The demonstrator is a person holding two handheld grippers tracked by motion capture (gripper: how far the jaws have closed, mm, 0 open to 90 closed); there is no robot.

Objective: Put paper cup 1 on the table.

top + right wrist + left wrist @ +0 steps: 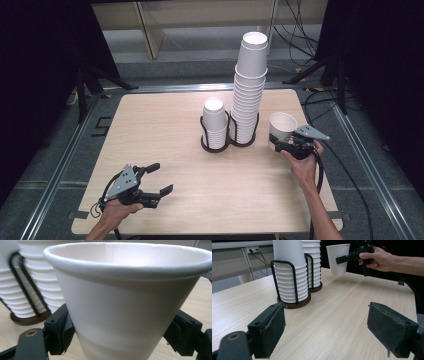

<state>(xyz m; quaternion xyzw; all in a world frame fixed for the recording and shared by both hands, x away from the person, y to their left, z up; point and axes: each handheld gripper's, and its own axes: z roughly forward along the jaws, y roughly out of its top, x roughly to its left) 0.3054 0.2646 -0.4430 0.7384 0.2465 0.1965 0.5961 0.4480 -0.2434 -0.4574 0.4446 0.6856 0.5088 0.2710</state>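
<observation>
So, jaws first: the right gripper (pixel 290 146) has its jaws clamped on either side of a single white paper cup (pixel 281 129), holding it upright by the lower wall. You can see the pads pressing the cup (pixel 130 307) from both sides in the right gripper view. From the left gripper view it looks lifted just off the desk (pixel 165 125), hanging in the air a bit to the right of the stacks.

The left gripper (pixel 150 186) has its jaws spread wide with nothing between them, hovering low over the near left part of the desk, well apart from everything.

Further out, two wire holders sit side by side mid-desk: a short stack of cups (pixel 215 122) on the left and a tall stack (pixel 249 85) on the right, which towers over its holder.

My guess on progress: one cup is in hand and separate from the stacks, so the grab part is done. Placing it, either on a stack or down on the desk, is what's left. Can't tell which from this.
</observation>
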